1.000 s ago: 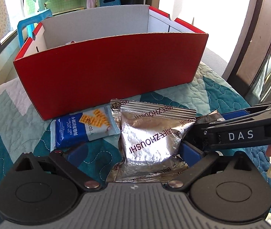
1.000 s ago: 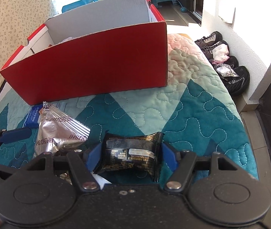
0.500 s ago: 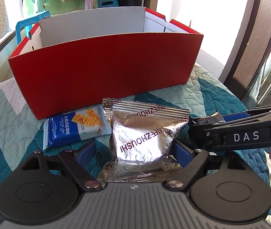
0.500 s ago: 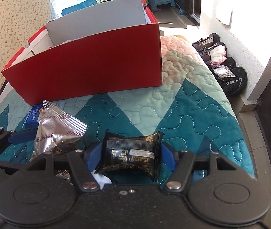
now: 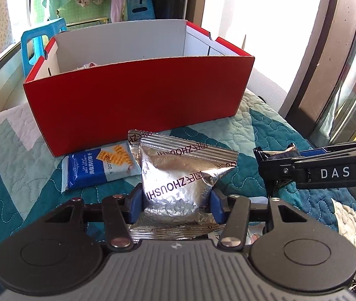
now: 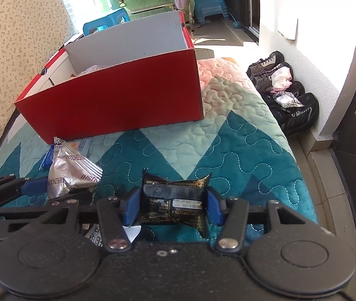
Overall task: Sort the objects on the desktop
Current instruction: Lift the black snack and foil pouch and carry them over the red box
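Centre frame, the left gripper (image 5: 175,204) clamps a crinkled silver foil snack packet (image 5: 178,175); the right gripper (image 6: 170,207) clamps a black-and-gold wrapped snack bar (image 6: 175,200); a red cardboard box (image 5: 137,102) sits above.

Strong daylight from windows behind, blown-out white up top. Glare on silver foil packet (image 5: 178,175). Heavy fisheye bending at edges, corners dark. Sharp overall.

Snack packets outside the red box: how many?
3: silver packet in the left hand-held gripper, black packet in the right hand-held gripper, blue cracker packet on the quilt. Others may be hidden.
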